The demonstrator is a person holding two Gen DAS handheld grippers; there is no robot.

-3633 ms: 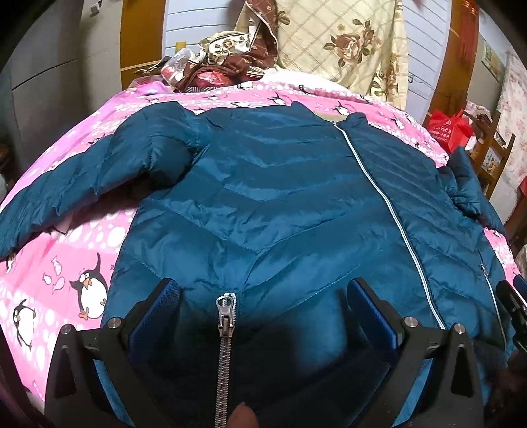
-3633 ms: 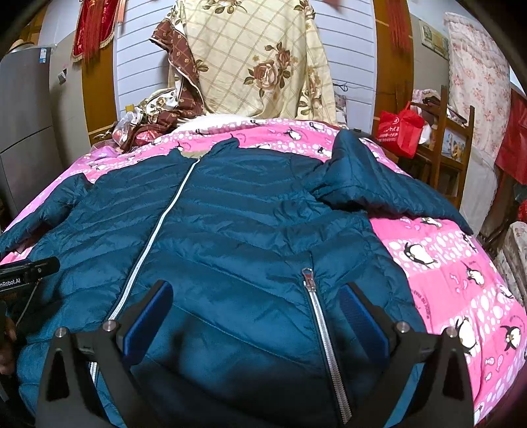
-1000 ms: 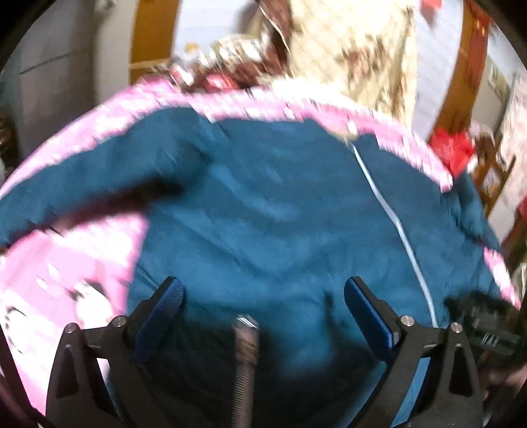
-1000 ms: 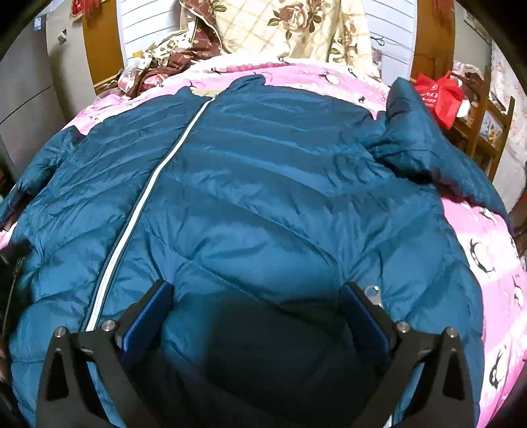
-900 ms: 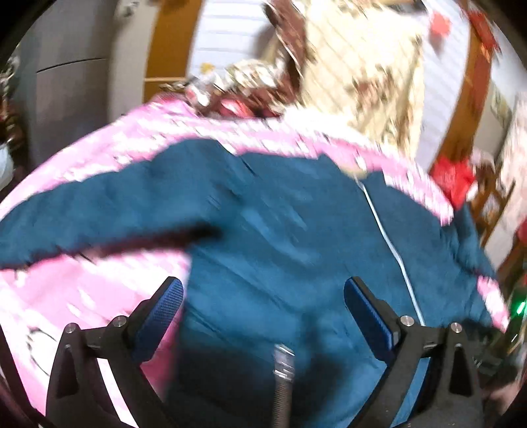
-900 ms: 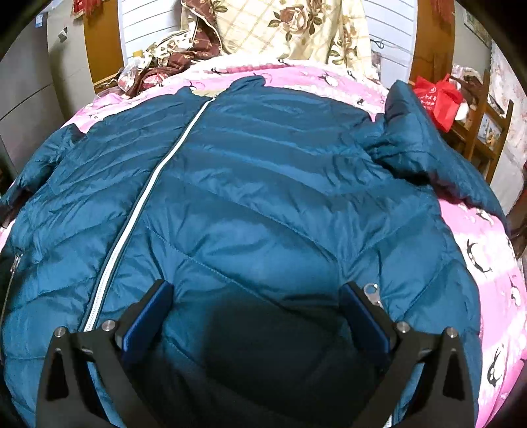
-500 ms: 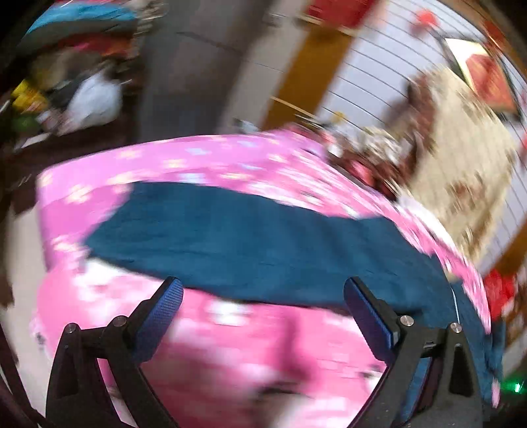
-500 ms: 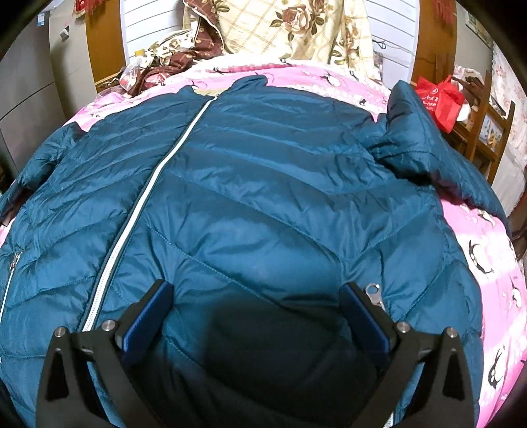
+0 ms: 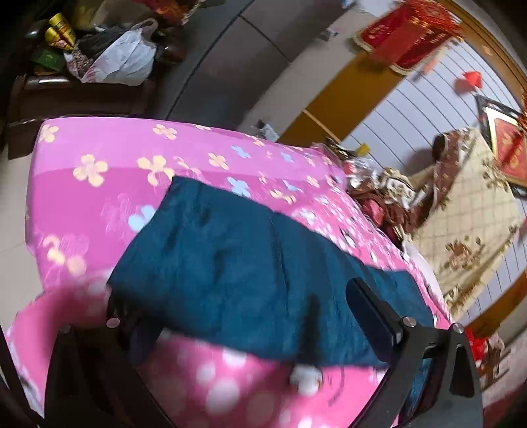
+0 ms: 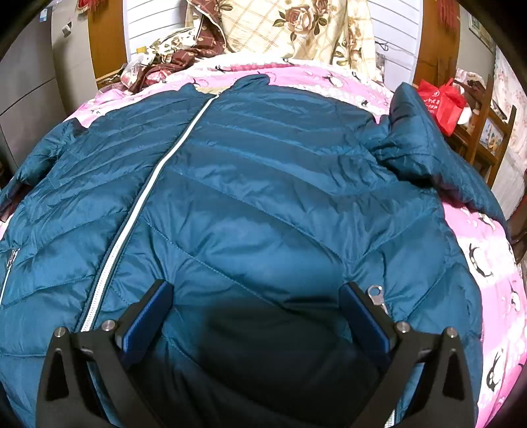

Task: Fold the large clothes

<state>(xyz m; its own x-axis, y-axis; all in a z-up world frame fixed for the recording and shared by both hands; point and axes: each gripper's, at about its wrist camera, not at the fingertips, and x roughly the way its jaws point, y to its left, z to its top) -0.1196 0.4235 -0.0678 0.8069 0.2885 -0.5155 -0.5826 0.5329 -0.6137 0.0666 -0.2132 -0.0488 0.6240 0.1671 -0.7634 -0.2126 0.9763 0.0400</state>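
Observation:
A teal quilted jacket (image 10: 250,184) lies spread front-up on a pink penguin-print bedspread (image 10: 487,263), its white zipper (image 10: 145,204) closed. My right gripper (image 10: 255,316) is open and empty, hovering low over the jacket's lower front near a pocket zipper pull (image 10: 375,293). The jacket's right sleeve (image 10: 428,154) is bunched towards the bed's right edge. In the left wrist view the left sleeve (image 9: 237,263) lies stretched out on the bedspread (image 9: 98,164). My left gripper (image 9: 250,316) is open and empty just above that sleeve's cuff end.
A floral quilt (image 10: 296,26) and piled cloths (image 10: 171,56) sit at the bed's head. A red bag (image 10: 441,102) and wooden chair (image 10: 487,131) stand at the right. A white plastic bag (image 9: 122,62) and clutter lie on the floor left of the bed.
My left gripper has swung left from the jacket's lower front out to the left sleeve. My right gripper has barely moved over the lower front.

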